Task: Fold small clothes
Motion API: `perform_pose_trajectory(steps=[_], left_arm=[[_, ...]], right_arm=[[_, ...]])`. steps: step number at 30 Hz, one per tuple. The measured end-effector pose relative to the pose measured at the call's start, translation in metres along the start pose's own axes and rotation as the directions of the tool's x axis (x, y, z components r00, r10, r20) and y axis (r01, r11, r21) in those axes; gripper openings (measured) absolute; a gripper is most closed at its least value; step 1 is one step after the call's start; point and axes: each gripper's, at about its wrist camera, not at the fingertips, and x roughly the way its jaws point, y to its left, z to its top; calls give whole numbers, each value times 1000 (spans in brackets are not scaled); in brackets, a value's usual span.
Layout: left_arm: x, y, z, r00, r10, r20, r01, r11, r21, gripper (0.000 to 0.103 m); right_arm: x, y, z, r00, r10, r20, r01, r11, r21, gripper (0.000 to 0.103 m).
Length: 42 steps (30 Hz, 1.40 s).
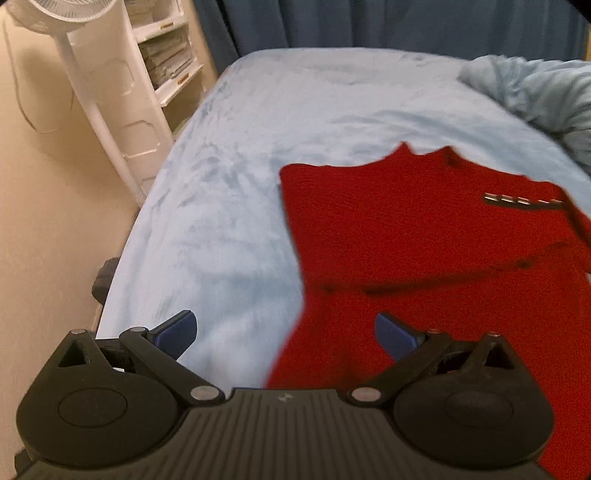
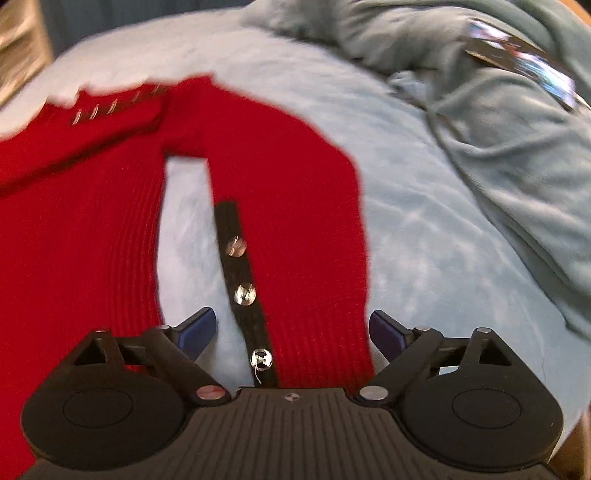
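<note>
A small red knit top (image 1: 424,236) with silver buttons lies spread on a light blue bed (image 1: 277,110). My left gripper (image 1: 286,332) is open and empty above the garment's left edge, near its lower part. In the right wrist view the top (image 2: 74,229) has one sleeve (image 2: 295,192) bent down beside the body, with a black strip of silver buttons (image 2: 245,293) along it. My right gripper (image 2: 291,332) is open and empty, with the sleeve end and button strip between its jaws.
A crumpled blue blanket (image 2: 498,110) is piled at the bed's right side, with a shiny dark object (image 2: 524,62) on it. A white fan stand (image 1: 99,103) and white shelves (image 1: 166,48) stand left of the bed. A dark curtain (image 1: 369,22) hangs behind.
</note>
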Motion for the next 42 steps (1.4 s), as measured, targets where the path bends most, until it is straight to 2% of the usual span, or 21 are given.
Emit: perform_pose_trajectory(steps=[1, 2, 3, 5, 8, 10, 13, 17, 20, 21, 23, 24, 26, 29, 32, 35, 38, 39, 42], left_arm=[[-15, -1, -8, 1000, -10, 5, 10, 1000, -4, 103], [-29, -3, -17, 1000, -22, 8, 22, 1000, -6, 103], [-43, -5, -25, 999, -31, 9, 31, 999, -6, 103], [-66, -11, -38, 999, -42, 21, 42, 999, -5, 103], [-91, -18, -50, 999, -43, 32, 43, 999, -9, 103], [-103, -23, -53, 998, -54, 41, 55, 998, -23, 103], [-116, -31, -55, 996, -74, 43, 75, 997, -31, 103], [-130, -40, -49, 995, -94, 39, 95, 995, -26, 103], [-141, -42, -44, 992, -117, 54, 119, 992, -36, 103], [-142, -42, -43, 991, -120, 54, 123, 992, -43, 103], [-142, -39, -41, 991, -122, 51, 125, 990, -62, 103], [-141, -37, -41, 992, -118, 48, 121, 990, -69, 103], [-136, -32, -41, 994, -102, 35, 105, 991, -87, 103], [-124, -19, -44, 997, -77, -3, 76, 988, -132, 103], [-112, -1, -48, 998, -60, -34, 52, 982, -183, 103], [-102, 20, -55, 997, -57, -53, 44, 972, -232, 103], [-94, 41, -62, 996, -53, -68, 32, 961, -274, 103], [-92, 48, -65, 996, -52, -71, 29, 957, -288, 103], [-91, 74, -75, 996, -50, -76, 22, 941, -337, 103]], right_arm=[[5, 0, 0, 1000, -5, -15, 5, 1000, -7, 66], [7, -4, 1, 1000, 14, -18, -14, 1000, 12, 54], [4, -7, 5, 1000, 21, -2, -21, 1000, 5, 24], [-7, -11, 15, 999, 48, 18, -47, 998, -36, 17], [-39, -40, 36, 988, 144, 64, -149, 986, 75, 16], [-63, -69, 54, 968, 212, 134, -235, 952, 193, 16], [-92, -110, 79, 919, 304, 251, -377, 864, 334, 16], [-111, -146, 106, 863, 332, 380, -488, 740, 463, 16], [-114, -165, 128, 839, 335, 429, -532, 666, 522, 16], [-114, -169, 135, 836, 331, 438, -537, 657, 529, 16], [-113, -175, 152, 836, 317, 447, -534, 654, 535, 16], [-110, -175, 160, 844, 306, 441, -522, 658, 543, 16], [-97, -174, 172, 876, 277, 395, -470, 674, 569, 16], [-66, -168, 178, 940, 225, 257, -340, 683, 646, 16], [-41, -155, 174, 971, 198, 132, -231, 654, 720, 16], [-42, -125, 182, 972, 207, 113, -223, 656, 721, 16], [-58, -64, 213, 956, 256, 145, -287, 704, 650, 16], [-63, -36, 225, 946, 284, 158, -320, 724, 611, 16], [-74, 69, 259, 894, 415, 168, -442, 760, 477, 16]])
